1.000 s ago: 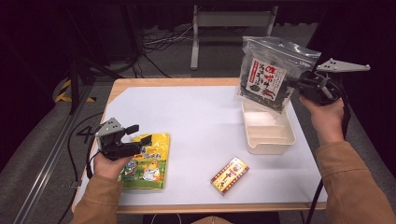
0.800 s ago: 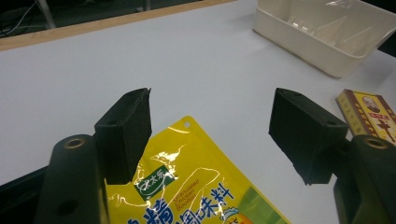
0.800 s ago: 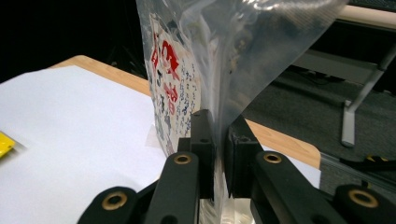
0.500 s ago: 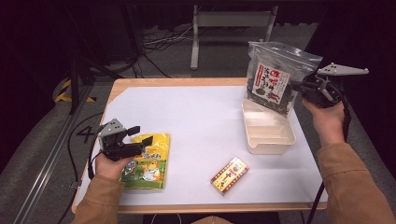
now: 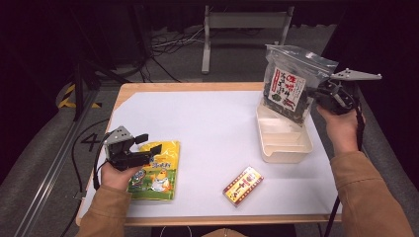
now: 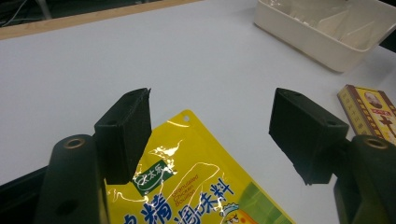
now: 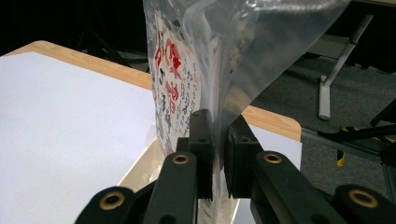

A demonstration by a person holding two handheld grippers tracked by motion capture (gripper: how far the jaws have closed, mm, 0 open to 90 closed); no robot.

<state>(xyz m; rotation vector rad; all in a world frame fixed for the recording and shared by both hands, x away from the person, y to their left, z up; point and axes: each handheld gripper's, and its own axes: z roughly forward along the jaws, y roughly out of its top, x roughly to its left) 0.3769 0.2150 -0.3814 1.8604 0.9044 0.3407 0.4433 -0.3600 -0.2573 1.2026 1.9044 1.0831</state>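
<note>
Two jaws pinch crinkly clear seaweed bag (image 5: 291,84).

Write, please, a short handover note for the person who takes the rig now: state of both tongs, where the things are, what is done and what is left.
Right tongs: shut on the edge of the clear seaweed bag, held upright above the far end of the cream tray.
Left tongs: open, jaws astride the top corner of the yellow seasoning pouch, which lies flat near the table's front left.
Red and gold box: flat on the table, in front of the tray.
Done: the bag is lifted over the tray.
Left, probably: lower the bag into the tray, then grip the pouch; the box is untouched.
</note>
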